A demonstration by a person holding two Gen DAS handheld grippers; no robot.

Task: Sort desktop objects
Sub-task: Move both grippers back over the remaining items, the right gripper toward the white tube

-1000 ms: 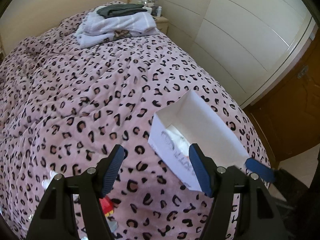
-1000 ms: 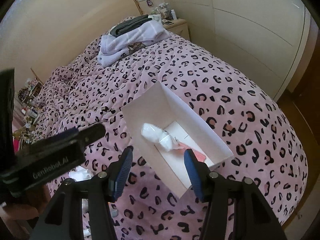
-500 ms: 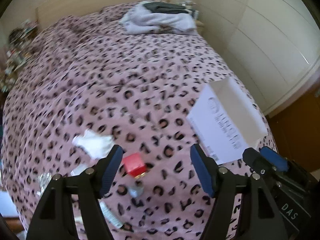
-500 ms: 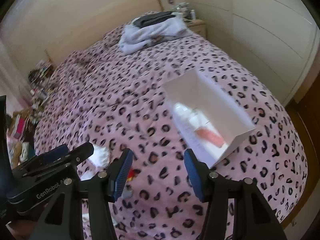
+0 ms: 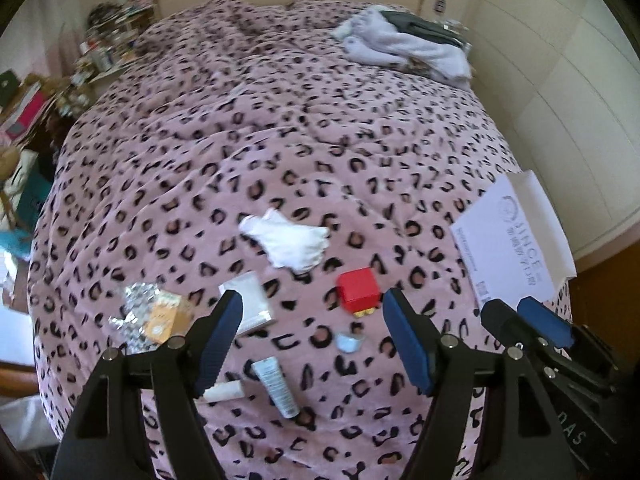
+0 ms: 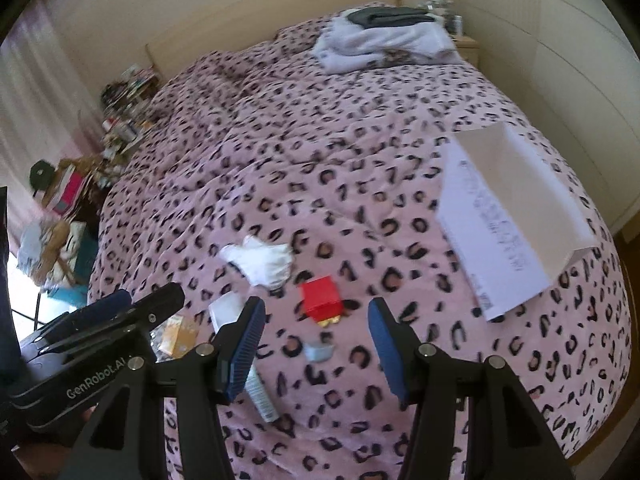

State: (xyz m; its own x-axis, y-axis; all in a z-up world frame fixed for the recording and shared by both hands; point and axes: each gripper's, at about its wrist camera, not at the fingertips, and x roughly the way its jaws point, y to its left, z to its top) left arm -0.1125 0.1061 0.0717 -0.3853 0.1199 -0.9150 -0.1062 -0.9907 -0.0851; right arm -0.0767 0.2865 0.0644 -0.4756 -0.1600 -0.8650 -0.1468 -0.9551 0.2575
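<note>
While the white box (image 5: 516, 240) waits at the bed's (image 5: 280, 128) right edge, both the left gripper (image 5: 312, 336) and right gripper (image 6: 316, 348) hover open and empty over the scattered items near the foot edge, presumably choosing what to pick.

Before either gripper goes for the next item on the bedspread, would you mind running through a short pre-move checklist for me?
1. Left gripper empty, jaws apart: ok; its jaws have just been opening, nothing between them.
2. Right gripper empty, jaws apart: ok.
3. Red box free to grasp, nothing on it: ok, though a gold item pokes out beneath it.
4. White tube lying clear of its neighbours: ok.
5. White box open-side up and ready to receive: ok; what it holds cannot be seen from here.
6. The two grippers clear of each other: cannot tell, they look close side by side.
</note>
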